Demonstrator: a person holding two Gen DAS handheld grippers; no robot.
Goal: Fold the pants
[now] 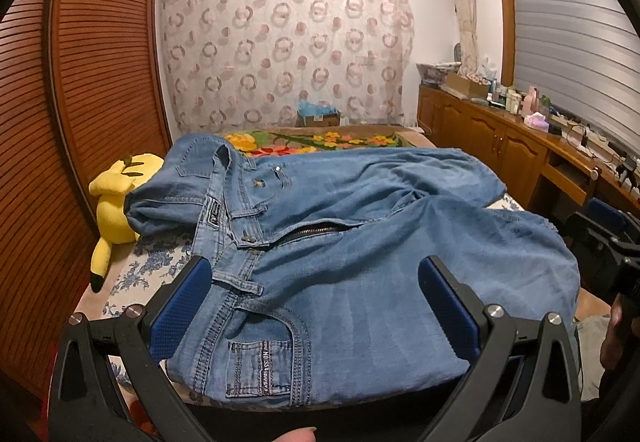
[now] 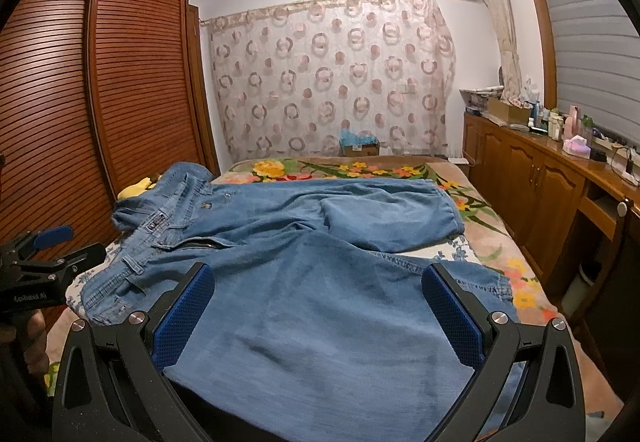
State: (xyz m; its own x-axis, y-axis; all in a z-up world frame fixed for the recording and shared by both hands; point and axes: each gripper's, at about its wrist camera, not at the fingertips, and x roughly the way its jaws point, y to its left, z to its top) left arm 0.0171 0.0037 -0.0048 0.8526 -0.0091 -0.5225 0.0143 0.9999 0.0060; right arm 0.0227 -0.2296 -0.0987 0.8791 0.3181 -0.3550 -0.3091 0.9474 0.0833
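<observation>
Blue-padded fingers (image 1: 184,306) of the left gripper (image 1: 316,306) spread wide, nothing between them, hovering over the near waistband and front pocket of the pants (image 1: 360,226). Cannot tell whether the pads touch the denim or hang just above it. Same on the right gripper (image 2: 320,306): fingers (image 2: 452,310) parted wide, empty, poised above the near leg of the pants (image 2: 320,306).

Pants spread across the bed (image 2: 520,274), waistband to the left, both legs running right. Fly unzipped, zipper teeth showing. Far leg lying straight toward the right; near leg crossing partly over it, hem close to the bed's right side. Far-left waistband corner humped up against a yellow plush toy (image 1: 116,198). Floral blanket (image 2: 360,170) beyond the denim, louvred wardrobe (image 2: 132,82) on the left, wooden cabinets (image 2: 532,182) along the right wall.

Judged as the very start: no fold made yet, garment only laid out, both tools lining up for a first grasp. Next move likely calls for closing on the near edge, left at the waistband, right lower down the leg, then carrying that edge over toward the far side to stack leg on leg. Worth pinching both layers of denim, and keeping the two lifts level so the cloth travels as one sheet. The bunched far-left corner may need smoothing first.
</observation>
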